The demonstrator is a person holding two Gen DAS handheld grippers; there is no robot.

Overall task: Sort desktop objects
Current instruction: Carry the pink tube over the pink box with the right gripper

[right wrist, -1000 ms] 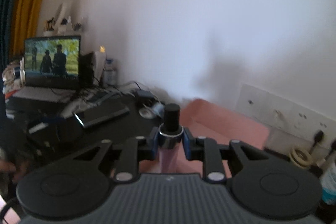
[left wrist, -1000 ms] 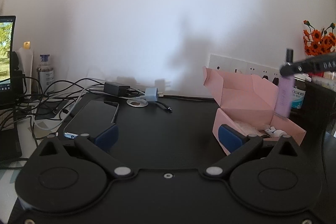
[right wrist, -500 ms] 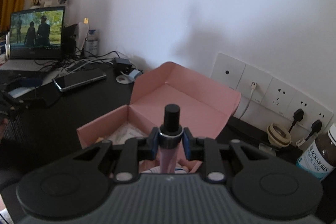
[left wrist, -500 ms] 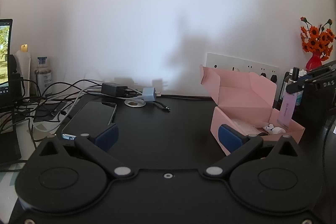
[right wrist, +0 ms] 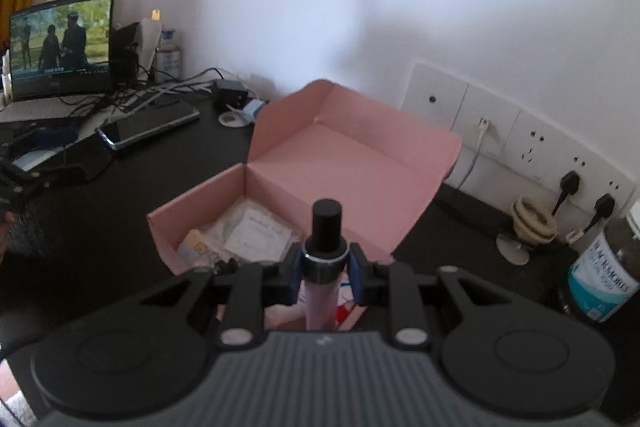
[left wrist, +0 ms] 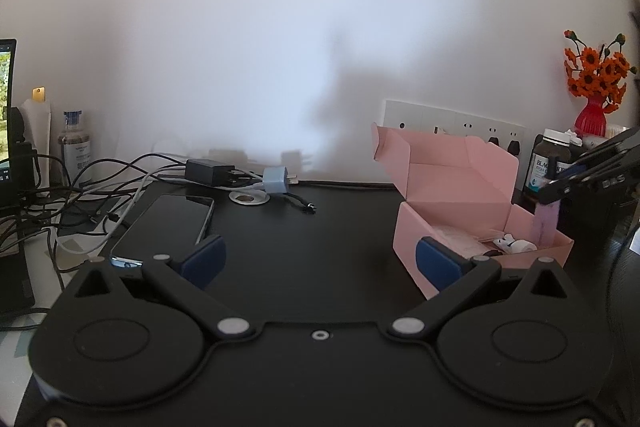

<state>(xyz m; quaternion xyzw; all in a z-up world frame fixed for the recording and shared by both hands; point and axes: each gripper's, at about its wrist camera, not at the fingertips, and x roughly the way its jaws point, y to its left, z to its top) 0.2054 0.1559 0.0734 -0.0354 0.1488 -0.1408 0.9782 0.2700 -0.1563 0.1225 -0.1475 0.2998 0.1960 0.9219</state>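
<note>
My right gripper (right wrist: 326, 263) is shut on a pink bottle (right wrist: 320, 301) with a black cap, held upright at the near right end of an open pink box (right wrist: 344, 151). In the left wrist view the same bottle (left wrist: 544, 223) hangs with its base inside the box (left wrist: 452, 183), beside white earbuds (left wrist: 514, 245). Papers and small items lie on the box floor. My left gripper (left wrist: 318, 259) stands open above the black desk (left wrist: 304, 239), nothing between its fingers. A phone (left wrist: 168, 223) lies left of it.
A charger brick (left wrist: 210, 173), a blue plug (left wrist: 276, 180) and tangled cables crowd the back left. A laptop (right wrist: 60, 43) plays at far left. A supplement jar (right wrist: 604, 279), wall sockets (right wrist: 520, 143) and a red vase of orange flowers (left wrist: 596, 87) stand at right.
The right gripper has carried the pink bottle down and toward the box; its base now sits inside the box's right end. The left gripper has stayed open and nearly still.
</note>
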